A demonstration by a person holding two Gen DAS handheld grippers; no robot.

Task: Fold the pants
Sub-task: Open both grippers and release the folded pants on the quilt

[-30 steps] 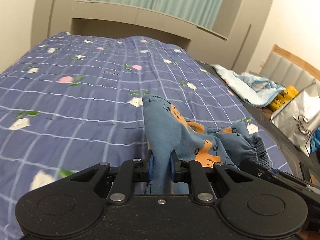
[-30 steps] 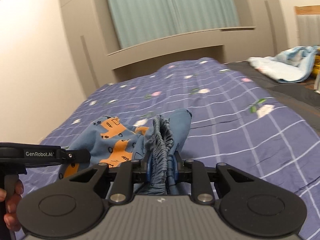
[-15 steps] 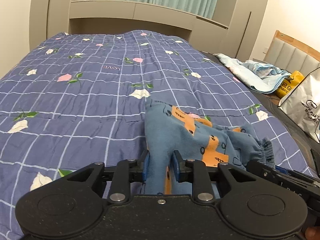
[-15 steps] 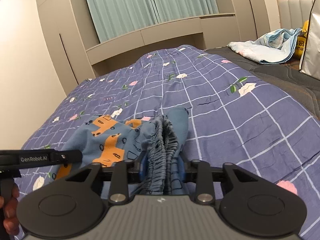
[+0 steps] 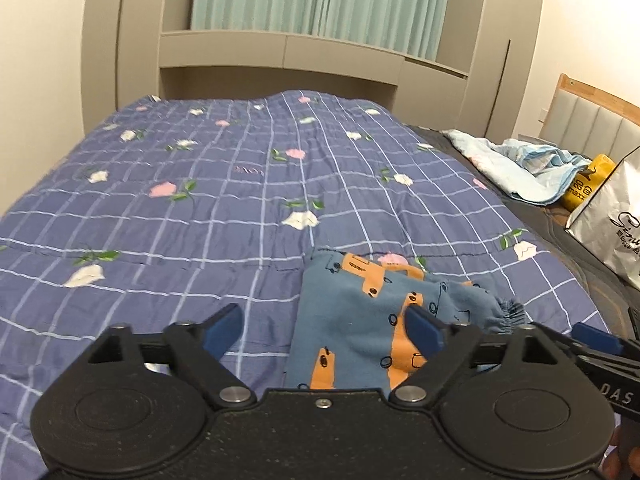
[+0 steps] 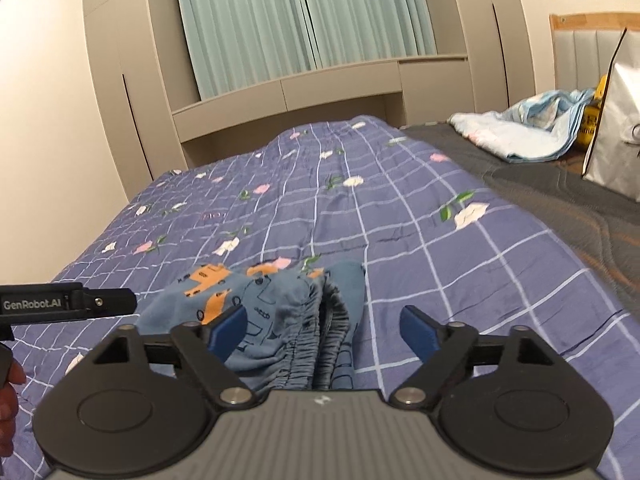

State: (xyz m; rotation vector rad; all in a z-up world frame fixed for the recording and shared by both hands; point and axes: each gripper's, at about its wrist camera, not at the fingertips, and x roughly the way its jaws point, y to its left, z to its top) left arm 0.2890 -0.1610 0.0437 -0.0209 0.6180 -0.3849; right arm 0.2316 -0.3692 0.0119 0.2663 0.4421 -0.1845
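Blue cotton pants (image 5: 360, 320) with orange car prints are lying folded in a small bundle on the bed (image 5: 200, 208), near its close edge, on a purple checked quilt dotted with flowers. In the left wrist view the left tool (image 5: 322, 330) is hovering just over the bundle's left side; its jaws have just been opening and are now standing spread wide, with the cloth lying loose between the blue pads and neither pad pressing on it. In the right wrist view the right tool (image 6: 324, 330) is doing the same over the gathered elastic waistband (image 6: 320, 344): its jaws have just been opening too and are spread apart, the waistband lying free between them. A hand (image 6: 8, 412) is showing at the left edge of that view, gripping the other tool's handle. Farther off to the right, a light blue blanket (image 5: 524, 172) is lying crumpled near a white shopping bag (image 5: 612, 224)
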